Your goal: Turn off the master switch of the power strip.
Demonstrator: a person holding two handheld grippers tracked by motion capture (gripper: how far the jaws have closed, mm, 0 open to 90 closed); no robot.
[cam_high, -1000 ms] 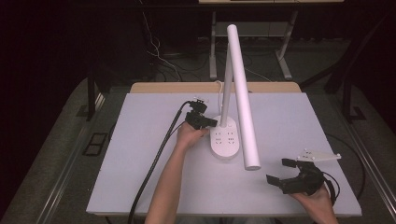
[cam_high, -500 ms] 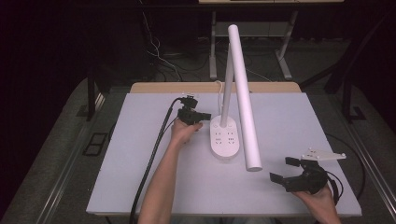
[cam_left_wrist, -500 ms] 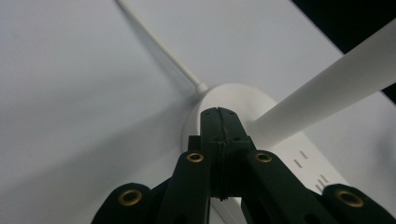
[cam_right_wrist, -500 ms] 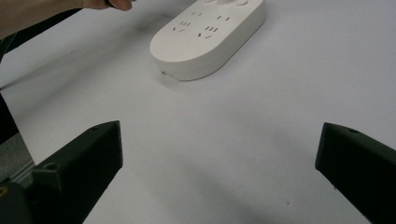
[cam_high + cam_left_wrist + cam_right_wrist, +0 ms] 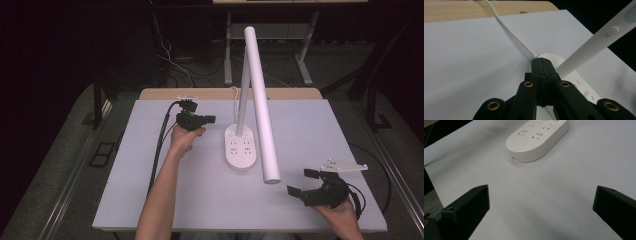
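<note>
Nearest, at the lower right of the high view: the right gripper (image 5: 306, 182) in a hand (image 5: 340, 212) at the front edge of the counter (image 5: 125, 170), jaws spread wide apart, nothing between them, grey three-cornered plate on top. In the right gripper view, both black jaws at the bottom corners of the frame, bare white counter between them, the oval lamp base (image 5: 537, 138) toward the top centre, socket slots on its upper face.

Farther in, at the centre of the high view: the white desk lamp (image 5: 250, 115), its base flat on the counter, a thin post rising from the back of the base, the long white tube head (image 5: 261, 105) slanting from the upper centre of the frame down toward the lower right, its free end well apart from the right gripper.

Left of the base, middle left of the frame: the left gripper (image 5: 207, 119) in a hand (image 5: 184, 137), forearm in from the bottom edge, black cable trailing down the counter beside it. Jaws pressed together, tips aimed at the lamp base and near it; touching or not, cannot tell. In the left gripper view, closed jaws in the lower centre, the base and post (image 5: 594, 42) just beyond the tips, a white cord (image 5: 509, 30) running to the upper left toward the wooden back edge (image 5: 461, 10).

Beyond, at the top of the high view: dark floor, cables and metal legs.
</note>
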